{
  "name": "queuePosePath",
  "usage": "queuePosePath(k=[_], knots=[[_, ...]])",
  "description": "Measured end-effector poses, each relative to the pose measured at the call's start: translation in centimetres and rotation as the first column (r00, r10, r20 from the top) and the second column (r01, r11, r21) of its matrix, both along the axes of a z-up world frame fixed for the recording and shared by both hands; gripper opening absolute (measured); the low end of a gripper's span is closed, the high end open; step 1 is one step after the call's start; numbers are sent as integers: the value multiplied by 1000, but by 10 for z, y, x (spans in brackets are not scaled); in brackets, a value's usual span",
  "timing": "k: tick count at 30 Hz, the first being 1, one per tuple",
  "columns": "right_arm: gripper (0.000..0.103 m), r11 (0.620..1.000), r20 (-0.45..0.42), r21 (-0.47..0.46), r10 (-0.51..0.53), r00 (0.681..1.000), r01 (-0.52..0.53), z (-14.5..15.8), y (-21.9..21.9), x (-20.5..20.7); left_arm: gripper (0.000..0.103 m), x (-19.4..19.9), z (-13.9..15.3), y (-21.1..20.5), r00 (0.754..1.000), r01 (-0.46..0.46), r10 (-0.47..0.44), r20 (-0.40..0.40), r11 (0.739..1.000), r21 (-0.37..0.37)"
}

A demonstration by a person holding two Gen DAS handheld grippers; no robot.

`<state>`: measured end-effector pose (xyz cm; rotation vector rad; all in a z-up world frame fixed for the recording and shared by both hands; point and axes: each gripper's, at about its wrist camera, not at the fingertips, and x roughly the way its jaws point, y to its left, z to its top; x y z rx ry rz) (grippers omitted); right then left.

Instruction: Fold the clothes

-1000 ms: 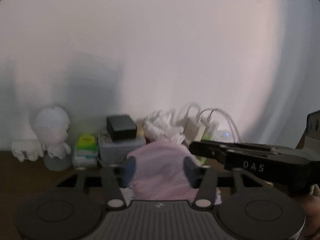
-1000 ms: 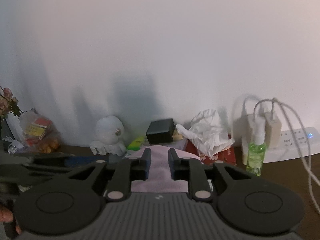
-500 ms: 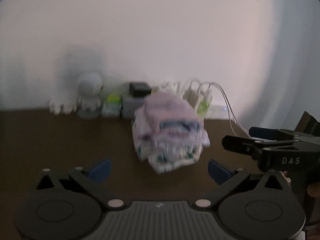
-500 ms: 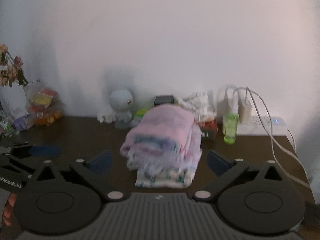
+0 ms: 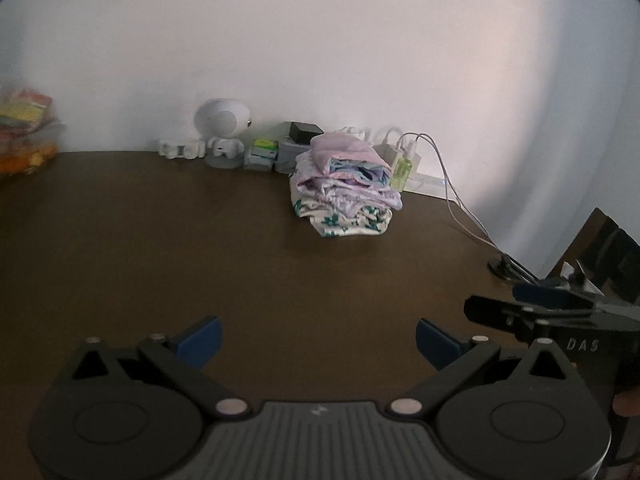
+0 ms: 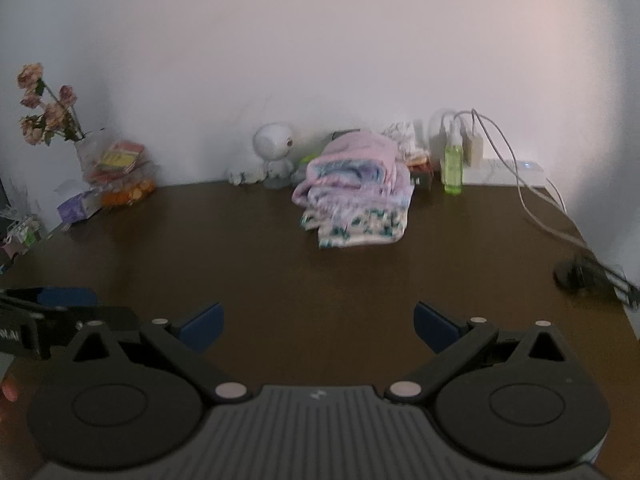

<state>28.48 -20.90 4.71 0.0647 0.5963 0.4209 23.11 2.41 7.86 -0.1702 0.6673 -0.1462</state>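
A stack of folded clothes (image 5: 345, 192), pink on top and white with green flowers at the bottom, rests on the dark brown table (image 5: 160, 248) near the back wall. The same stack of clothes (image 6: 354, 192) shows in the right wrist view. My left gripper (image 5: 318, 338) stands wide open over bare table, well in front of the stack, with nothing between its blue-tipped fingers. My right gripper (image 6: 318, 326) is likewise wide open and empty, equally far back. Each gripper shows at the edge of the other's view, the right gripper (image 5: 536, 316) and the left gripper (image 6: 52, 312).
Along the wall stand a white round-headed figure (image 5: 222, 136), small boxes (image 5: 280, 152), a green spray bottle (image 6: 453, 168) and a power strip with chargers and cables (image 6: 500, 164). Dried flowers in a vase (image 6: 52, 116) and snack bags (image 6: 120, 172) sit at the left. A dark clamp (image 6: 588, 276) lies at the right edge.
Both grippers let go of the pink garment atop the stack, opened wide and pulled back across the table. The stack now sits far off near the wall.
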Motion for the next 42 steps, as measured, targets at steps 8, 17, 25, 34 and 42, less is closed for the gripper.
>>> queuePosePath(k=[8, 17, 25, 34, 42], knots=[[103, 1000, -4, -16, -4, 1000, 4, -10, -8, -82, 103, -79, -6, -7, 1000, -20, 20, 17, 1000, 6], [103, 999, -24, -36, -7, 1000, 6, -27, -8, -148, 103, -144, -29, -7, 999, -40, 40, 17, 999, -4], [103, 1000, -61, 1, 21, 998, -21, -44, -1, -190, 103, -181, -40, -5, 998, -58, 57, 22, 998, 10], [103, 998, -49, -43, 39, 998, -41, -47, 9, -217, 103, -207, -53, -1, 995, -101, 101, -4, 995, 14], [103, 999, -56, -36, 21, 998, -23, -49, 6, -217, 103, -210, -58, -1, 994, -108, 109, -11, 994, 34]])
